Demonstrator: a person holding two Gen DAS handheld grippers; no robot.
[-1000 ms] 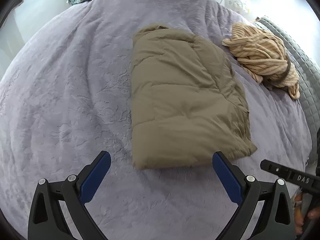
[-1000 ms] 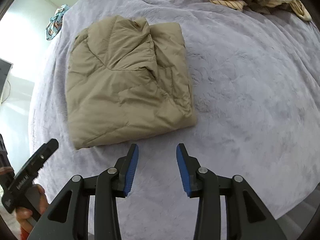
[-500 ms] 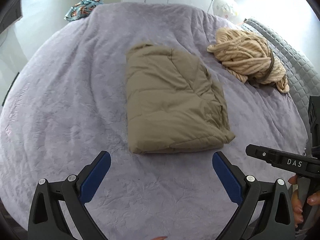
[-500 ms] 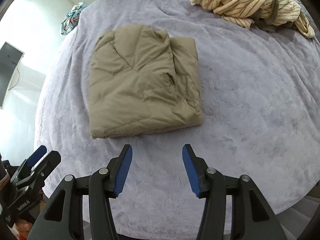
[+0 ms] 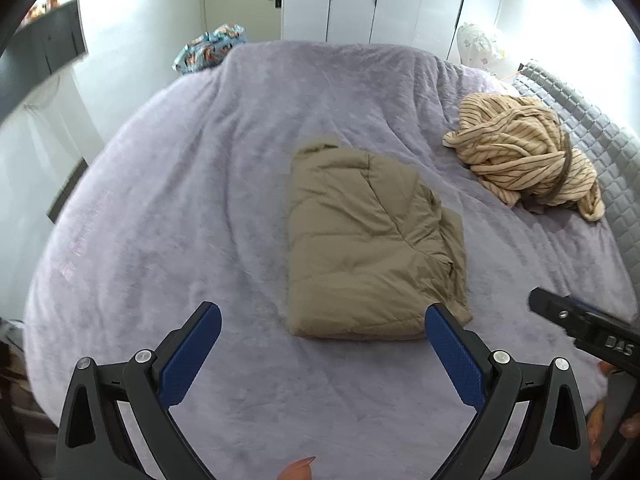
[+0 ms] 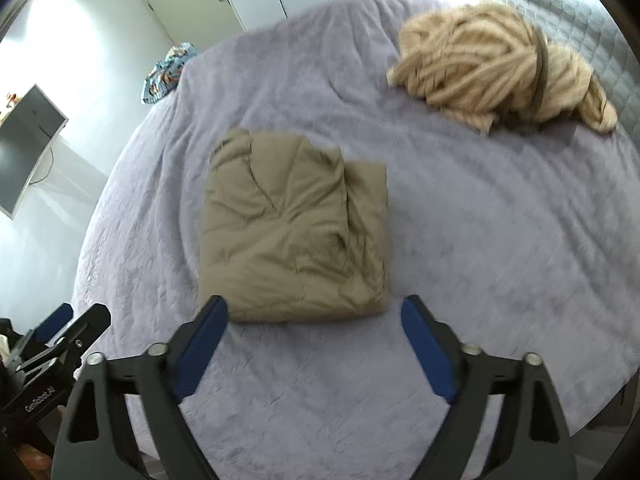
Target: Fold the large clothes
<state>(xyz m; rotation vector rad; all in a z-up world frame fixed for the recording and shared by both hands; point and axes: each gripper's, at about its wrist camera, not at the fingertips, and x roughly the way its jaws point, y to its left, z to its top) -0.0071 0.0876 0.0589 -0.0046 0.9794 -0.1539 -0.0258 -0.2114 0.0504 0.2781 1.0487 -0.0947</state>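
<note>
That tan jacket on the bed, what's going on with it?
A person holding a hand-held gripper in each hand is folding clothes. The tan jacket lies folded on the purple bedspread, touched by neither. The left hand-held gripper is open; the right hand-held gripper is opening, empty. A striped garment sits crumpled beyond.

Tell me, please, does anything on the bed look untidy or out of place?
Yes. The striped garment lies crumpled in a heap near the quilted headboard, unfolded. The tan jacket is folded into a compact rectangle mid-bed.
</note>
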